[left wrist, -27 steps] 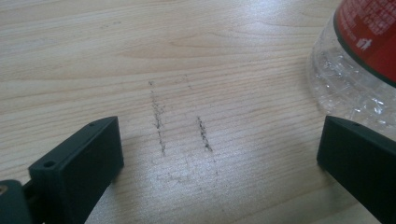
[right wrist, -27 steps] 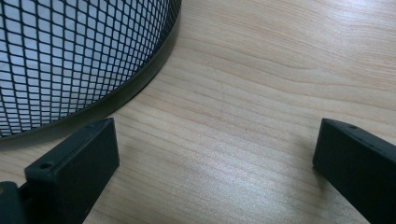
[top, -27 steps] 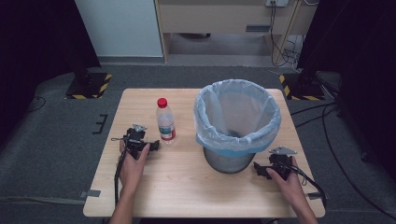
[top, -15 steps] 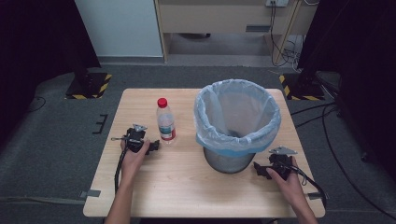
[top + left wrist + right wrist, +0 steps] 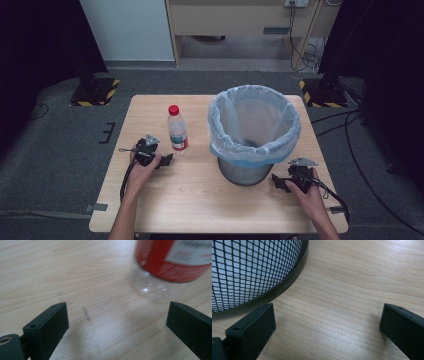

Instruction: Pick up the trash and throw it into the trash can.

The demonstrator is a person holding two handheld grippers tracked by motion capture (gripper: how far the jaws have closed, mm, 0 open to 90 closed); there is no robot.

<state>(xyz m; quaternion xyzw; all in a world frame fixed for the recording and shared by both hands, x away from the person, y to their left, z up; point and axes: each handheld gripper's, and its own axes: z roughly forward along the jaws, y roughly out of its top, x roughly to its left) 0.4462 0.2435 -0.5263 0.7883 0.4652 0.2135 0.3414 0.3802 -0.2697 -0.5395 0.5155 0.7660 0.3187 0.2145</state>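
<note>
Left gripper (image 5: 166, 161) released, jaws spread, water bottle (image 5: 177, 130) just beyond at 1 o'clock, untouched; right gripper (image 5: 278, 182) released, empty, beside mesh wastebasket (image 5: 245, 170)

No lettering can be read. The bottle (image 5: 177, 131) wears a red and white label (image 5: 186, 258), but its print is blurred in the left gripper view and too small in the high view.

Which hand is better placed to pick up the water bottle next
Left, I'd judge. The left gripper sits just beside the bottle, jaws open and aimed at its base. The right gripper is across the table by the bin, which stands between it and the bottle.
</note>
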